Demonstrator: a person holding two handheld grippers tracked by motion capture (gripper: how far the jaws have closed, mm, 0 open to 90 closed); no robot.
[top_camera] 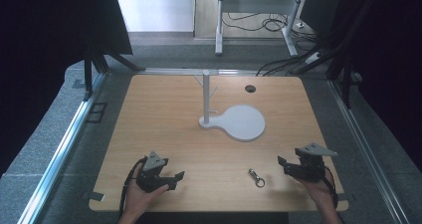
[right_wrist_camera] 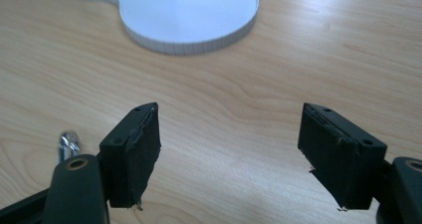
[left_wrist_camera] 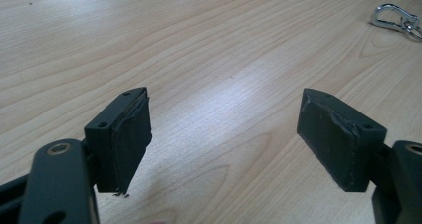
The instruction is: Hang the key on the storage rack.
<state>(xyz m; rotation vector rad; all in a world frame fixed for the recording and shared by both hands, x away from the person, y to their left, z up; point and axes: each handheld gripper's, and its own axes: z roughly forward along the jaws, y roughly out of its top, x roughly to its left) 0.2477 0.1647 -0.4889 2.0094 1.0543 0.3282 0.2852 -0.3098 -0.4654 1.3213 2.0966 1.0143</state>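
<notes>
A small metal clasp with a ring (top_camera: pixel 257 177) lies on the wooden table near its front edge, between the two hands; it also shows as a silver clasp (left_wrist_camera: pixel 396 19) far right in the left gripper view and a clasp (right_wrist_camera: pixel 67 144) behind the left jaw in the right gripper view. My left gripper (top_camera: pixel 177 178) rests low at the front left, open, nothing between its jaws (left_wrist_camera: pixel 224 144). My right gripper (top_camera: pixel 282 165) is held at the front right, open and empty (right_wrist_camera: pixel 229 152). A white stand with an upright post and pegs (top_camera: pixel 206 97) rises from a flat round base (top_camera: pixel 244 122) mid-table.
The wooden table (top_camera: pixel 164 109) has a dark cable hole (top_camera: pixel 250 88) at its back right. Metal rails run along both sides. Black curtains, a desk frame and cables stand beyond the far edge.
</notes>
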